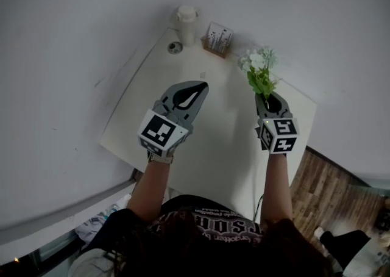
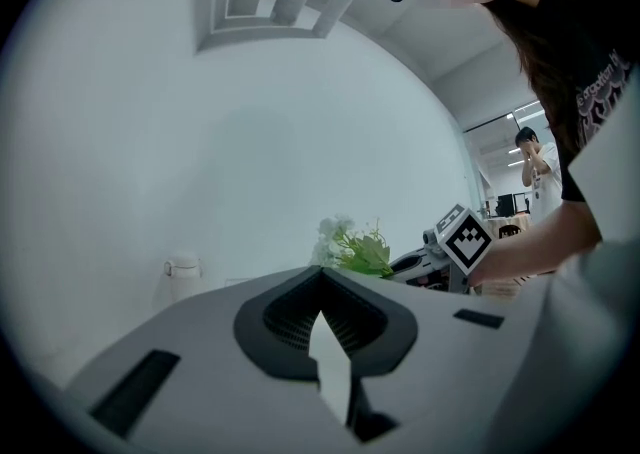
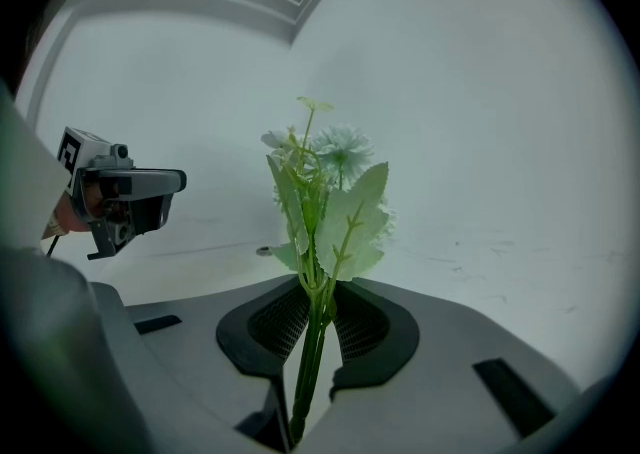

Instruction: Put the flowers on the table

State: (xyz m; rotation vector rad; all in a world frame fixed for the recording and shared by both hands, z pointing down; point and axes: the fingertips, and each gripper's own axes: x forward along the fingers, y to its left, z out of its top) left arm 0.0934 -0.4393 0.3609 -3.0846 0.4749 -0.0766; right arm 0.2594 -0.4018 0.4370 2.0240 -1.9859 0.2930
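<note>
Nearest to us, at the bottom of the head view, a dark printed shirt (image 1: 207,224) fills the lower centre. Two bare forearms (image 1: 149,187) reach up the frame from it.

The left gripper (image 1: 201,86) sits left of centre. In its own view the jaw tips meet, with only a thin pale slit behind them and nothing between the pads. It is closed and empty.

The right gripper (image 1: 271,96) sits right of centre, well apart from the left one. In its own view its dark ribbed pads (image 3: 365,327) pinch a bundle of green stems at the lower centre.

The stems belong to the flowers (image 1: 259,65): pale blooms and broad green leaves that rise out of the jaws toward the top of the frame. We see them held in the grip over the right part of the table (image 1: 219,147), not lying on it.

The table is white and runs slantwise through the middle of the head view. A strip of wooden floor (image 1: 329,190) shows at the lower right.

At the table's far edge, in the upper centre, there is a small round object (image 1: 175,47), a white lidded cup (image 1: 187,22) and a small open box (image 1: 218,39). We cannot make out what the box contains.

Beyond them there is only a plain pale wall (image 1: 73,56). Far off, at the right edge of the left gripper view, another person (image 2: 537,157) is standing.
</note>
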